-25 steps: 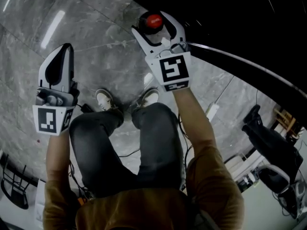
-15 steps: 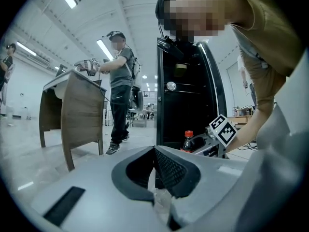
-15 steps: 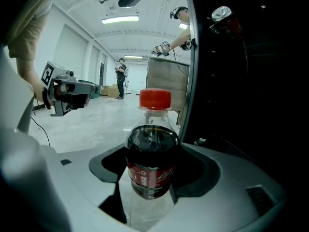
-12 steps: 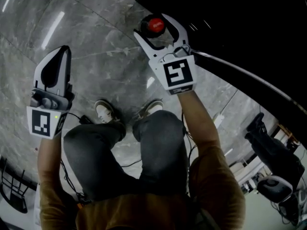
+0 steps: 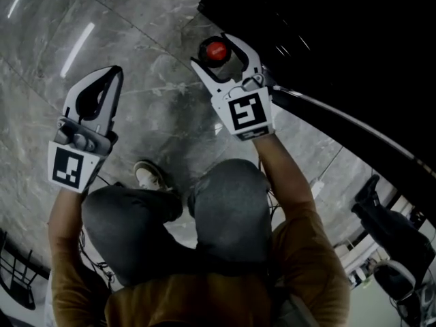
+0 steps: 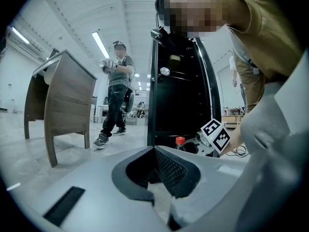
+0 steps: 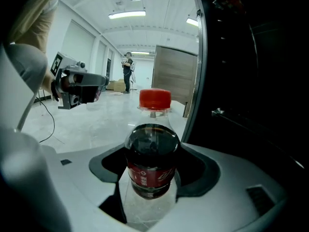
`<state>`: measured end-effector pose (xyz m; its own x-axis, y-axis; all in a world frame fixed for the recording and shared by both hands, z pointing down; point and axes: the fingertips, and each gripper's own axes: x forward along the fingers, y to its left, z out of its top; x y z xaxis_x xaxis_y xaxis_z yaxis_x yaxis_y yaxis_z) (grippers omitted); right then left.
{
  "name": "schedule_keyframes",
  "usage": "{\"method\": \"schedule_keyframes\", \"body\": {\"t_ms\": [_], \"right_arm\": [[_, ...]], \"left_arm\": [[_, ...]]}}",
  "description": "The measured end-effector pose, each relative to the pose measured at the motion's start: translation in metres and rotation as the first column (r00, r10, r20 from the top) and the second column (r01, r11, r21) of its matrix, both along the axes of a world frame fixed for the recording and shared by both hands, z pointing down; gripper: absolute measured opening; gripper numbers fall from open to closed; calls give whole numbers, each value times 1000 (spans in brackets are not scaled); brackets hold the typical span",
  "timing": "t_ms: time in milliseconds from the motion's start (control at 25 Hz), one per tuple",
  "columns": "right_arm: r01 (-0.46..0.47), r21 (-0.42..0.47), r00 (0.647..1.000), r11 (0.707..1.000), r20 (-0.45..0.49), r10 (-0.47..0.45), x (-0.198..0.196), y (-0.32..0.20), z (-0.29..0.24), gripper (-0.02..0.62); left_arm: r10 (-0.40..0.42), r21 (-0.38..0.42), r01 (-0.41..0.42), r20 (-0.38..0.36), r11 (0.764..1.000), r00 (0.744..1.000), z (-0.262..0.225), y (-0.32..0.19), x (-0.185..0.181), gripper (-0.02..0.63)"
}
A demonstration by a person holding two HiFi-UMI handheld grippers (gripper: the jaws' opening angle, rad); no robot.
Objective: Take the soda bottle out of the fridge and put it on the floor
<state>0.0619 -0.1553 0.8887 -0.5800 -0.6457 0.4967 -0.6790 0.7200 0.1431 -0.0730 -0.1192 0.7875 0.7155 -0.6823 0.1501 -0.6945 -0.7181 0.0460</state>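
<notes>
At top centre of the head view, the right gripper (image 5: pixel 216 53) is clamped around the soda bottle (image 7: pixel 152 163) — red cap up, just beside the black fridge (image 5: pixel 327 19); its base seems clear of the floor (image 5: pixel 150 33). At left, the left gripper (image 5: pixel 107 75) has its jaws together — holding nothing.

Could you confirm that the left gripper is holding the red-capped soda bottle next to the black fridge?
Not quite: the right gripper holds the soda bottle, as the right gripper view shows. The left gripper is shut and empty. The rest stands.
</notes>
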Motion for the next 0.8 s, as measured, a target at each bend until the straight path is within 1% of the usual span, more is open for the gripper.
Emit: {"method": "schedule_keyframes", "body": {"t_ms": [120, 240, 400, 600, 800], "right_arm": [[18, -1, 1000, 1000, -4, -18, -2, 3, 12, 298], [31, -3, 999, 1000, -5, -31, -6, 6, 27, 298], [24, -15, 1000, 1000, 6, -24, -9, 7, 52, 298], [5, -28, 1000, 1000, 31, -4, -12, 8, 73, 298], [-30, -51, 998, 998, 49, 32, -11, 6, 93, 298]], "left_arm": [[8, -5, -8, -1, 1000, 1000, 10, 2, 2, 2], [-8, -2, 8, 0, 1000, 1000, 21, 0, -3, 2], [-21, -5, 21, -3, 1000, 1000, 35, 0, -5, 2], [0, -21, 0, 31, 1000, 1000, 50, 11, -1, 2], [-7, -29, 9, 64, 1000, 998, 57, 17, -8, 2]]}}
